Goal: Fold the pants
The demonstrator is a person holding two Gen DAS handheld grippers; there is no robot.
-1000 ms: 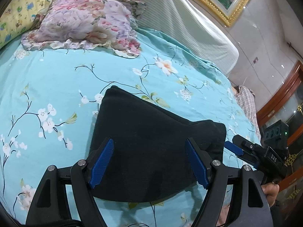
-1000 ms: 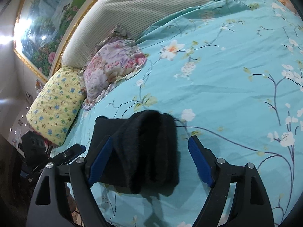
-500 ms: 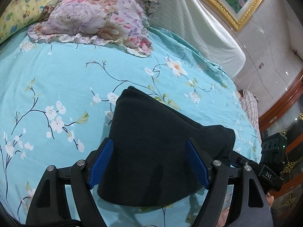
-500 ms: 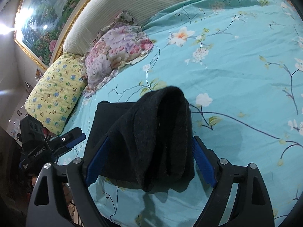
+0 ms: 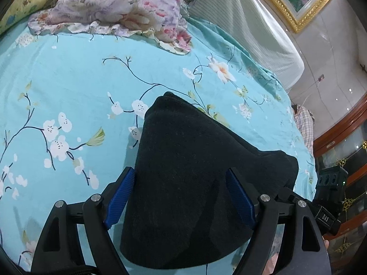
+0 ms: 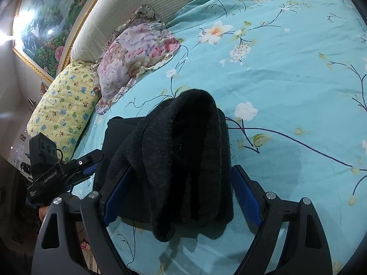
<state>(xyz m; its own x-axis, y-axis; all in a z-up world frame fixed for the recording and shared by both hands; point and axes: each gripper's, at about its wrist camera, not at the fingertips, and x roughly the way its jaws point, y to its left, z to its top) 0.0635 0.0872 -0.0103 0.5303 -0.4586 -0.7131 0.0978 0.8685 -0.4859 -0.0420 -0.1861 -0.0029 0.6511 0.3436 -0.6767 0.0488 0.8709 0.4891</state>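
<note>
Over the last second both hand-held grippers have advanced on the black pants [image 5: 190, 178], which now fill far more of each wrist view than before. The pants lie as a compact folded bundle on the near part of the bed [image 5: 68, 87], on its turquoise flowered sheet, well apart from the floral pillow [image 5: 119, 4] and the yellow pillow [image 6: 62, 105] at the far end. The left hand-held gripper [image 5: 181, 199] has its jaws wide, one blue pad on each side of the near edge of the bundle, not closed on it. The right hand-held gripper [image 6: 181, 197] is likewise spread wide around the thick rolled end of the cloth [image 6: 183, 151], which appears bunched and raised; whether its pads touch the fabric cannot be told. Judged from this, the folding is nearly done, and the approach suggests a final fold or a two-handed lift is being prepared.
</note>
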